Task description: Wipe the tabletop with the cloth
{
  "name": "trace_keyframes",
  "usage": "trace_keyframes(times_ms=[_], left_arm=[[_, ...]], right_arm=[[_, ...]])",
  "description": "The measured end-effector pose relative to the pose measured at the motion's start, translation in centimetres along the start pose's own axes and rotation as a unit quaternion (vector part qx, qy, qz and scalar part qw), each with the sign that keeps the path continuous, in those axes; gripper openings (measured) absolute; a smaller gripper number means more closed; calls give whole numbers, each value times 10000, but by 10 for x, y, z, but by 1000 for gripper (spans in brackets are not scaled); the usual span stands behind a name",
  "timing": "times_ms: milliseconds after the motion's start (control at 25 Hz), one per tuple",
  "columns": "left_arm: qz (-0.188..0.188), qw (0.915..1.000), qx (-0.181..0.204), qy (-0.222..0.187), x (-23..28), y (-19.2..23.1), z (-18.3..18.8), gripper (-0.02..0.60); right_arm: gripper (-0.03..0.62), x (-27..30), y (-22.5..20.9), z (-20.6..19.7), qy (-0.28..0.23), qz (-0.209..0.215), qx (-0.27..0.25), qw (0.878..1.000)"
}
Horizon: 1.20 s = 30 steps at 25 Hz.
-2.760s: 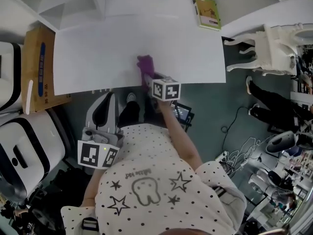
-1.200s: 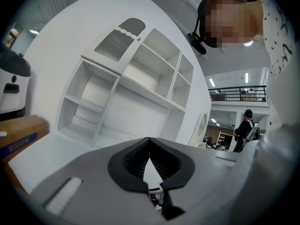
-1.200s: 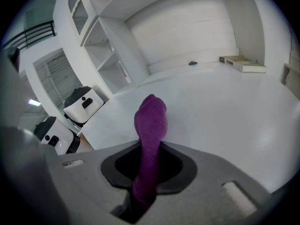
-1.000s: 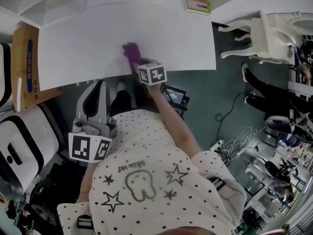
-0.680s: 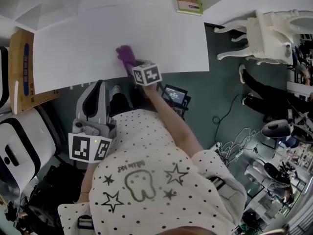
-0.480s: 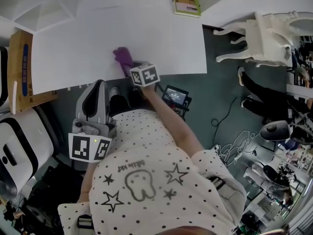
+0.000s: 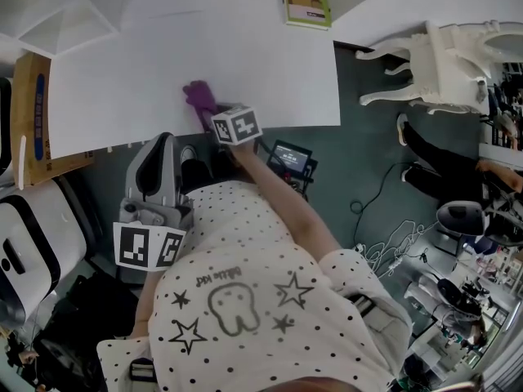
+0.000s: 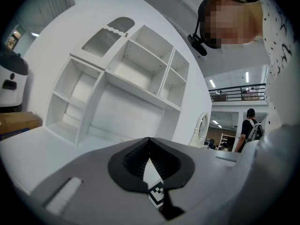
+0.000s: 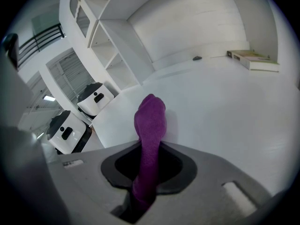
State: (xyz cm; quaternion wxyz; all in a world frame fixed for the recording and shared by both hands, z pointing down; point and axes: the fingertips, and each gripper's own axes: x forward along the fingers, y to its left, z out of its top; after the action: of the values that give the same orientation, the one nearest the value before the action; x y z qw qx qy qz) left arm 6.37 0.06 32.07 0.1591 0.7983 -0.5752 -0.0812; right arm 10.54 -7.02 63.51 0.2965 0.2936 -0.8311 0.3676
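Wiping in hand: pinched cloth (image 9: 150, 121) in right claw (image 9: 149, 168) against tabletop's (image 7: 270, 64) near edge, held left claw (image 8: 150, 165) closed, empty, aside; likely needed next a pressed sweep farther across.

I am working in a lab-like hall; white machines (image 9: 69, 128) are standing nearby; cables (image 7: 400, 256) are trailing across the floor (image 7: 368, 170). A balcony railing (image 8: 236, 93) is running overhead.

White polka-dot shirt (image 7: 270, 243), star prints
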Motion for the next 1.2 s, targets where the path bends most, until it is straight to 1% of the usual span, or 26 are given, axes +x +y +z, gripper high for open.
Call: trace_keyframes(times_ms=[320,600,960,1120,1200], left_arm=[[29,10000,4,-52,6,-7,-2,-5],[162,9998,-27,-57,4,-7,-8,-5],[138,9998,-29,-101,2,-7,-5,-5],[13,10000,-36,-46,4,-11,-6,-5],[-35,10000,-61,-30,5,-13,-7,-5]], right_arm=[[63,-5,-4,-1,40,36,-19,10000],[63,-10,-11,-1,25,27,-43,10000],[63,-13,-15,-3,2,-43,-137,9999],[63,-16,-16,-7,-55,-29,-114,9999],[63,-20,-20,-6,-67,-111,-119,9998]])
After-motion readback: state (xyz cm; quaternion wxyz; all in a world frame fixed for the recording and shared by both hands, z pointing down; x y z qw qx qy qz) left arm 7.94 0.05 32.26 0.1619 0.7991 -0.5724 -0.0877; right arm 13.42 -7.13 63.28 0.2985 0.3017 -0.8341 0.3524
